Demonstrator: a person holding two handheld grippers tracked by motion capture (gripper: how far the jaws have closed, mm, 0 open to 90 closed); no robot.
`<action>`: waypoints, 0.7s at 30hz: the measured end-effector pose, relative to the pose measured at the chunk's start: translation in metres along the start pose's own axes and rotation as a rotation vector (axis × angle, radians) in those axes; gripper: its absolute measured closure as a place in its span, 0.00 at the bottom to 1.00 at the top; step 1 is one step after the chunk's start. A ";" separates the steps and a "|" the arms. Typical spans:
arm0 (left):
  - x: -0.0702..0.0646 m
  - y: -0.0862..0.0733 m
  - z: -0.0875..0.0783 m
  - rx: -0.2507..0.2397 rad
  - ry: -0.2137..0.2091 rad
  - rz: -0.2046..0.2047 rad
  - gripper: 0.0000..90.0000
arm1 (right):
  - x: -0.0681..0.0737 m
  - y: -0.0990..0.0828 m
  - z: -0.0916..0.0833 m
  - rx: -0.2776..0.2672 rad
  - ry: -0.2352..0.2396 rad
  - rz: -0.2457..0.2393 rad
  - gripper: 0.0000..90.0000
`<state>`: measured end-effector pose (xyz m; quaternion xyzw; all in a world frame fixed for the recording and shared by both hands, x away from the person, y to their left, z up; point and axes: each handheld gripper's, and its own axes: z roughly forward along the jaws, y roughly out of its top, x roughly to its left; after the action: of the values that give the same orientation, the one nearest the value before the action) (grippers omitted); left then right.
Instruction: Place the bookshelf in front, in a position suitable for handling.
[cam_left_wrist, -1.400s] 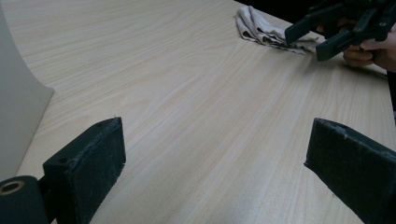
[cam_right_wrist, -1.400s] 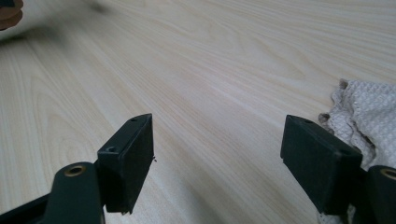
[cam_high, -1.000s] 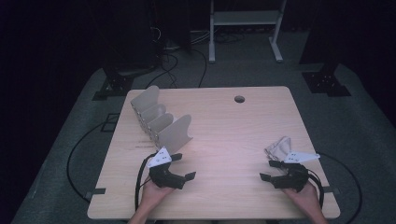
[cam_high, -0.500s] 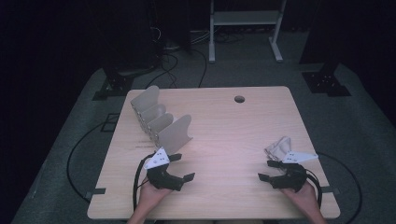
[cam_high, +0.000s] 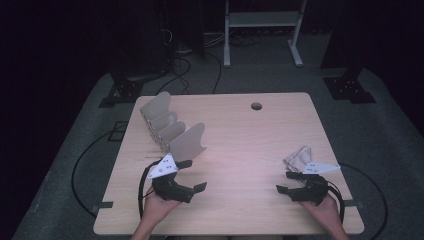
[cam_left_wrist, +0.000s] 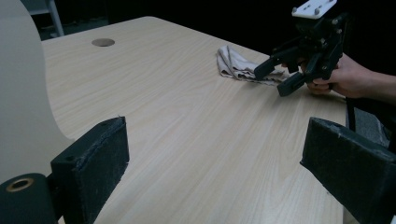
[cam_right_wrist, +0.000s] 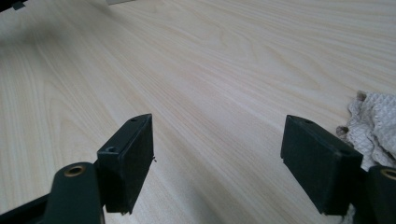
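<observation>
Pale wood-grain table (cam_high: 240, 145) bearing a crumpled, waffle-textured cloth (cam_high: 298, 159) near its right edge, just beside the right gripper (cam_high: 287, 182), jaws spread and empty. Left gripper (cam_high: 192, 176), jaws likewise apart, sits beside a curved beige rack (cam_high: 172, 131).

The cloth (cam_high: 298, 158) is a small, pale, off-white rag with a waffle-like weave, crumpled into a loose heap with folds standing up. It lies on the light wooden surface (cam_high: 250, 145) near its right edge, towards the person's side. The rack (cam_high: 172, 131) is beige, with several upright curved dividers in a row, standing on the left half, angled from far-left to near-centre.
</observation>
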<state>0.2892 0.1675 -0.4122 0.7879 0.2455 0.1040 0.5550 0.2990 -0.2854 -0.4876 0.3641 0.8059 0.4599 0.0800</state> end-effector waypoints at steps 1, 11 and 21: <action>0.001 0.002 -0.002 -0.005 0.003 0.000 0.08 | 0.000 0.000 0.000 0.003 -0.001 -0.002 0.28; 0.009 0.027 -0.020 -0.006 0.029 0.008 0.08 | 0.000 0.001 0.005 0.019 -0.008 -0.012 0.28; 0.020 0.044 -0.036 0.011 0.083 0.027 0.08 | 0.002 0.004 0.002 0.013 -0.008 -0.027 0.28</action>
<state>0.3024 0.1957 -0.3609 0.7892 0.2582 0.1426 0.5387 0.2999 -0.2816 -0.4851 0.3557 0.8133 0.4523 0.0870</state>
